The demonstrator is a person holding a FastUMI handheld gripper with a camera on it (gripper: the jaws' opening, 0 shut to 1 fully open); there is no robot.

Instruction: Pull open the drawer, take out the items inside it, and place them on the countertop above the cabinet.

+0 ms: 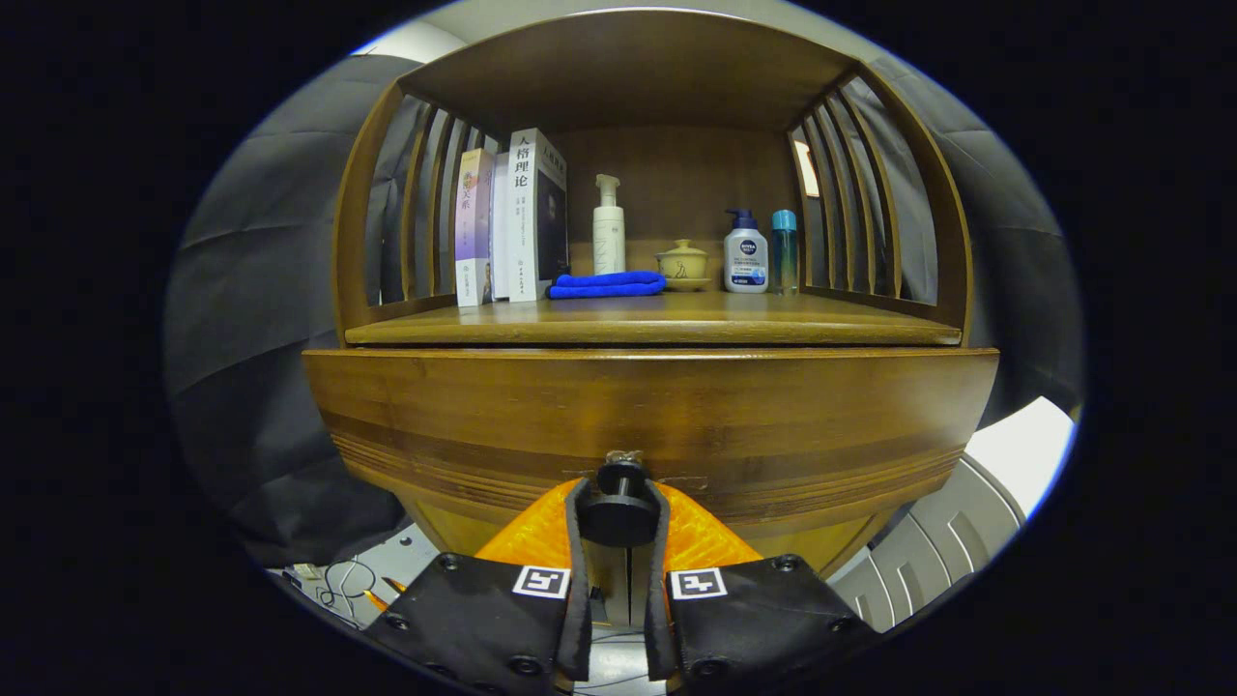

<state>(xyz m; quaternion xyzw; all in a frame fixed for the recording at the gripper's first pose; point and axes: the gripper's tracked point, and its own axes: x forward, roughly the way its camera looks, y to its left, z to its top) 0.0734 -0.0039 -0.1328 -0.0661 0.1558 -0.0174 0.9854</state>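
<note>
A book (535, 215) spine reads 人格理论; the pump bottle (745, 253) bears the NIVEA brand.

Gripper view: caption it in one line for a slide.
Gripper jaws shut on the drawer knob of a wooden cabinet, drawer closed, beneath a stocked countertop.

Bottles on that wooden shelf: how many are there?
3. A tall white pump bottle stands behind the blue cloth; a white pump bottle with a dark cap and a slim teal bottle stand together right of the lidded cup. The books may hide more.
</note>
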